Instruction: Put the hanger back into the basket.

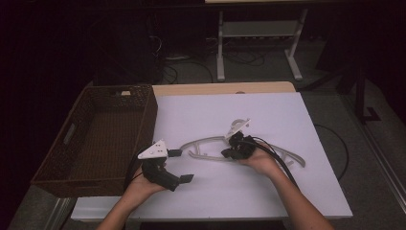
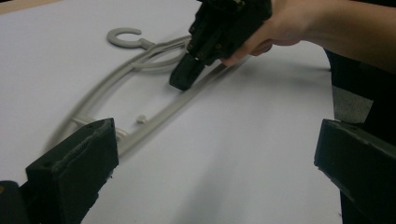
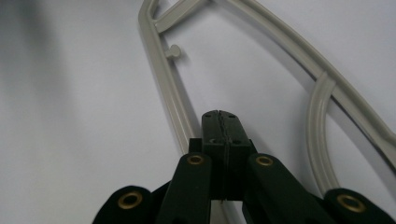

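Note:
A grey plastic hanger (image 1: 203, 140) lies flat on the white sheet (image 1: 201, 112), its hook (image 2: 123, 35) pointing to the far side. My right gripper (image 1: 225, 153) is shut, nothing between its jaws, and its tip rests on or just over the hanger's straight bottom bar (image 3: 163, 79). The left gripper view shows the same black tip (image 2: 182, 79) down at that bar. My left gripper (image 1: 181, 166) is held low near the front left of the sheet, a little short of the hanger's left end. Its jaws stand wide open around bare sheet (image 2: 215, 168).
A brown wicker basket (image 1: 143, 124) stands against the sheet's left edge. The tabletop's wooden edge (image 1: 215, 88) shows at the back. A white desk frame (image 1: 220, 48) and cables are on the floor beyond. The right gripper's cable (image 1: 282, 163) trails over the hanger's right arm.

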Motion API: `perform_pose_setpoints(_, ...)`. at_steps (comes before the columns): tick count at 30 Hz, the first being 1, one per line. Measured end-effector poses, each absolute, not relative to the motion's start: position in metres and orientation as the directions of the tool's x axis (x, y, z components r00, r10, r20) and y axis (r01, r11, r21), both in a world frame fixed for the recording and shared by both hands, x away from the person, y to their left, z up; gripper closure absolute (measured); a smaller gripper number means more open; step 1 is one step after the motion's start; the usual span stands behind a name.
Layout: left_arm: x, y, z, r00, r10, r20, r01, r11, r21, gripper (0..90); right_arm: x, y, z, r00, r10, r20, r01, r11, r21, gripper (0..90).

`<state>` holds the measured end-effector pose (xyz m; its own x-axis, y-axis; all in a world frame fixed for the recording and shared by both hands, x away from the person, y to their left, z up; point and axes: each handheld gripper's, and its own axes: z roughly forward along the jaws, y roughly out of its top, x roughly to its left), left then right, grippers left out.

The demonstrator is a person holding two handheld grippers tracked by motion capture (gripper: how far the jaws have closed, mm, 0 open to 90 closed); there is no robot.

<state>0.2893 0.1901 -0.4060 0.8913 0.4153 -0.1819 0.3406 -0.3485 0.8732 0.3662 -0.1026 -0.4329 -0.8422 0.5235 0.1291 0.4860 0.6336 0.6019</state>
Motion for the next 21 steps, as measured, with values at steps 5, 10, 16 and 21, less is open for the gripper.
perform_pose_setpoints(5,0.289,0.191,-0.406,0.890,0.417,-0.182,0.341,-0.346,0.874,0.0,0.350,-0.104,-0.433,-0.871,0.474,0.128,0.450,0.666,0.595,89.4)
perform_pose_setpoints(10,0.290,0.191,-0.406,0.891,0.418,-0.180,0.341,-0.351,0.872,0.0,0.328,-0.108,-0.434,-0.896,0.422,0.137,0.416,0.691,0.591,89.4)
perform_pose_setpoints(16,0.291,0.189,-0.406,0.890,0.420,-0.177,0.340,-0.352,0.872,0.0,0.313,-0.113,-0.434,-0.908,0.401,0.121,0.388,0.698,0.602,89.4)
perform_pose_setpoints(21,0.301,0.183,-0.407,0.886,0.430,-0.173,0.342,-0.355,0.870,0.0,0.308,-0.123,-0.422,-0.867,0.479,0.136,0.443,0.618,0.650,79.1)
